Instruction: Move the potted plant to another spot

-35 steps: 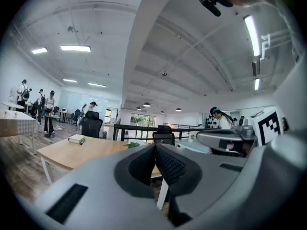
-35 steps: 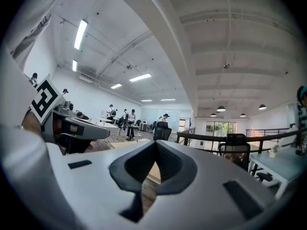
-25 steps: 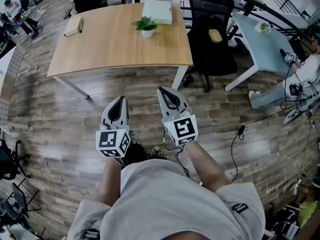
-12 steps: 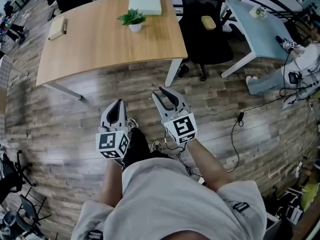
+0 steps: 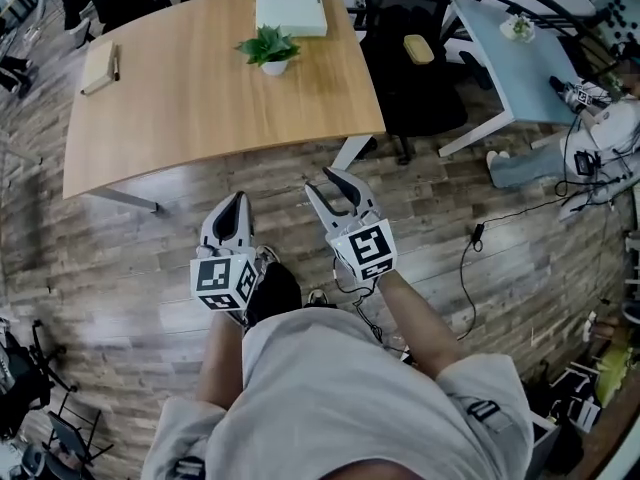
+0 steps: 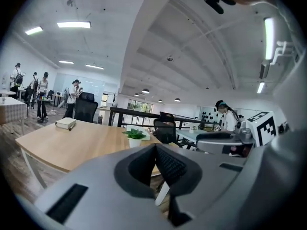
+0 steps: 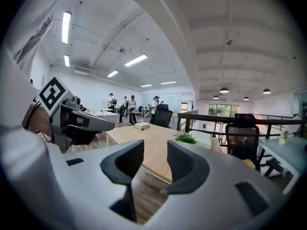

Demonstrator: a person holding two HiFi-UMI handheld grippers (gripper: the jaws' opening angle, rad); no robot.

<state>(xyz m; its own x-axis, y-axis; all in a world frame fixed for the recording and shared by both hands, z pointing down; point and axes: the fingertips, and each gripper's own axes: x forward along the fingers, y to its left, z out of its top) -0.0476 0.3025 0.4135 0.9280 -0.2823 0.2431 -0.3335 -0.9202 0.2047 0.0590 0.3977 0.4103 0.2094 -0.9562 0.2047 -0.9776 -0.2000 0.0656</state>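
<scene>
We see the left hand-held gripper (image 5: 237, 203) low in the middle of the head view, just left of centre. In the left gripper view its jaws are pressed together with nothing between them. The right hand-held gripper (image 5: 325, 183) sits just beside it, slightly higher in the frame. Its jaws stand a narrow way apart and have just been opening. Through the gap we see only the wooden floor (image 5: 150, 258) and the edge of the surface, so nothing is held. Both point towards the top of the frame, over the floor and short of the surface (image 5: 200, 108), well apart from anything on it.

The potted plant (image 5: 268, 50), green leaves in a small white pot, stands upright on the wooden surface in the upper middle of the head view, towards its right end. A white box (image 5: 290, 8) lies flat just above it in the frame, near the far edge of the surface. We cannot tell whether plant and box touch. A book (image 5: 100, 66) lies at the upper left end of the surface, well apart from the plant.

In both gripper views the plant shows small, beyond the jaw tips, with the surface stretching out to its left. To the right of the surface in the head view a black office chair (image 5: 415, 68) stands, and further right there is a pale blue desk (image 5: 520, 88).
</scene>
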